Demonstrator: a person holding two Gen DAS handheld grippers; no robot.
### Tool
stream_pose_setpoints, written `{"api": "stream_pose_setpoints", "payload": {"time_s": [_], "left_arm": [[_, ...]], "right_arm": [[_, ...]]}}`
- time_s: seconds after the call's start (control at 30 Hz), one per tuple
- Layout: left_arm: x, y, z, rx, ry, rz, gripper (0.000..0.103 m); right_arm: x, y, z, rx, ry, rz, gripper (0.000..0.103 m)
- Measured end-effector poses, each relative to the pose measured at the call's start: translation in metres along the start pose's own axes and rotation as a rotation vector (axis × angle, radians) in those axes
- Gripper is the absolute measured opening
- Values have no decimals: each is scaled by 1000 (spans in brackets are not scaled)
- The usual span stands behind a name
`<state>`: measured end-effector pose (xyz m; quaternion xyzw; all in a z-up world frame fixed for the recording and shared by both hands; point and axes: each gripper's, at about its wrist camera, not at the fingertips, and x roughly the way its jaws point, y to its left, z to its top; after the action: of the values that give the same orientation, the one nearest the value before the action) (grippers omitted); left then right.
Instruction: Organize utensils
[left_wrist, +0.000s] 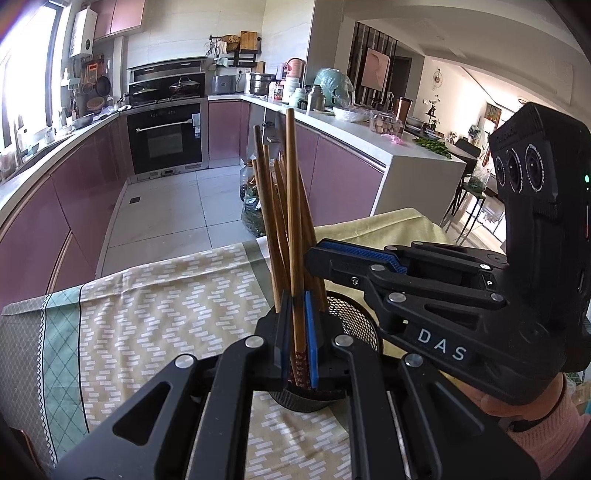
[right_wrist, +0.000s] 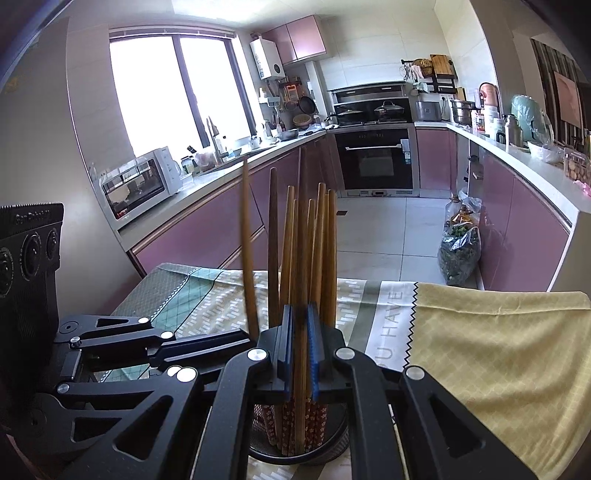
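Note:
A black mesh holder stands on the patterned tablecloth with several wooden chopsticks upright in it. My left gripper is shut on one chopstick, held upright over the holder. My right gripper is shut on another chopstick above the same holder. The right gripper also shows in the left wrist view, reaching in from the right. The left gripper shows in the right wrist view, with its chopstick blurred.
A yellow cloth lies over the table's right part. Beyond the table edge lie the tiled kitchen floor, purple cabinets, an oven and a bag of greens.

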<state>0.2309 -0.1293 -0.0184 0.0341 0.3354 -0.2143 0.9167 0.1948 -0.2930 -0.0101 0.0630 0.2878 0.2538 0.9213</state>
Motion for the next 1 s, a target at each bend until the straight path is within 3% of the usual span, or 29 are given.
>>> {"api": "stream_pose_setpoints", "payload": {"time_s": [0.23, 0.33, 0.5, 0.57, 0.67, 0.77, 0.83, 0.9, 1.0], "left_arm": [[1, 6, -10, -21, 5, -11, 9], [-4, 10, -16, -27, -9, 1, 16], [-17, 11, -27, -22, -51, 40, 32], [-25, 13, -31, -26, -67, 55, 39], [-36, 18, -37, -31, -97, 86, 49], [-50, 22, -45, -35, -131, 128, 66], [-59, 26, -50, -47, -155, 156, 82], [-69, 31, -57, -61, -181, 181, 92], [-84, 36, -67, -69, -216, 226, 97]], "right_arm": [[-3, 1, -7, 1, 10, 7, 8], [-6, 3, -11, 0, 13, 12, 9], [-15, 6, -19, -6, -1, 22, 25], [-20, 9, -21, -5, -13, 19, 37], [-30, 13, -24, -9, -32, 16, 46], [-40, 17, -28, -13, -61, 7, 59], [-45, 19, -32, -9, -70, 16, 64], [-48, 20, -37, 3, -77, 23, 70], [-52, 26, -45, -1, -96, 4, 81]]}}
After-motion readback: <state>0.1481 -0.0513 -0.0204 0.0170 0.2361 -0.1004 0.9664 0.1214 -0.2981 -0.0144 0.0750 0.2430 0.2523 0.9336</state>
